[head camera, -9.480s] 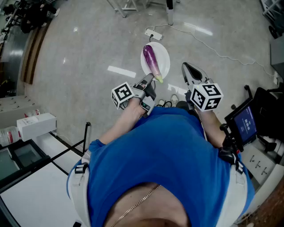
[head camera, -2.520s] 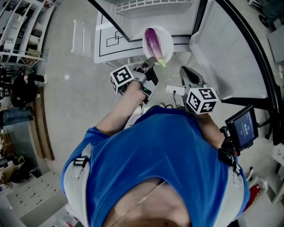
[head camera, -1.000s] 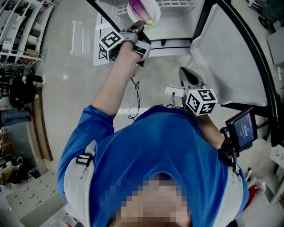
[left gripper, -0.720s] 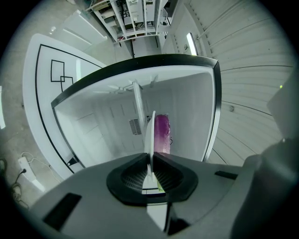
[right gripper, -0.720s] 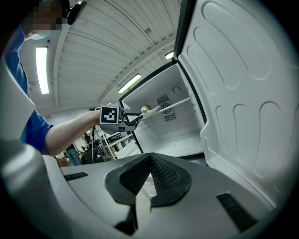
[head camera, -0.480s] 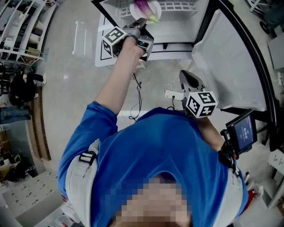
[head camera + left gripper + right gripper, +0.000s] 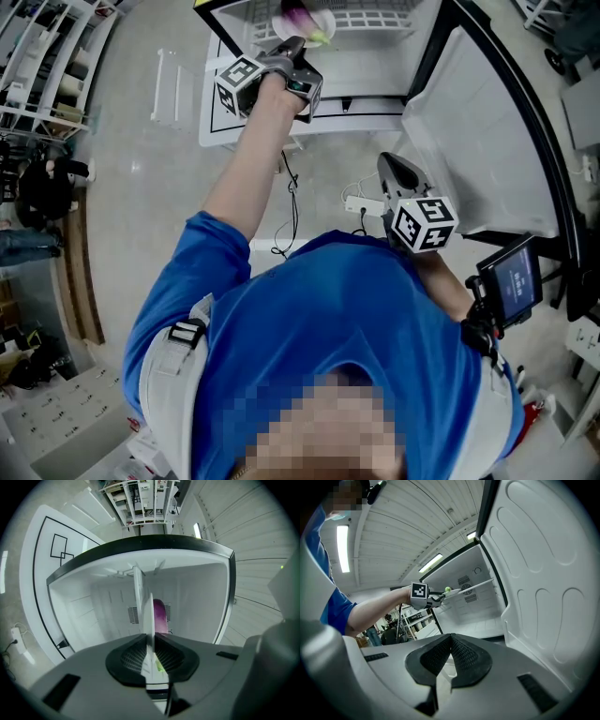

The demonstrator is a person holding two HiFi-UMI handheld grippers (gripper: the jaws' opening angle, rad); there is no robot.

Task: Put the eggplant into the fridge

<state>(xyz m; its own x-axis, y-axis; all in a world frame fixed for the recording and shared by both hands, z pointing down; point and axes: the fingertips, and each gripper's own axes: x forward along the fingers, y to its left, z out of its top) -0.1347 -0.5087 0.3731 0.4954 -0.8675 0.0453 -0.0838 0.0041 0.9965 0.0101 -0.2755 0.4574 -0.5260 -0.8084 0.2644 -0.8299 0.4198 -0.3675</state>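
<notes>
plate (image 7: 314, 17) moved into fridge (image 7: 197, 602) | left claw (image 7: 298, 43) opening | grey floor (image 7: 141, 187)

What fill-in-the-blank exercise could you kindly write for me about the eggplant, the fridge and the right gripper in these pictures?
1. The eggplant lies on a white ____.
2. The door of the fridge stands ____.
3. The jaws of the right gripper are ____, with nothing between them.

Missing words: plate; open; shut.
</notes>
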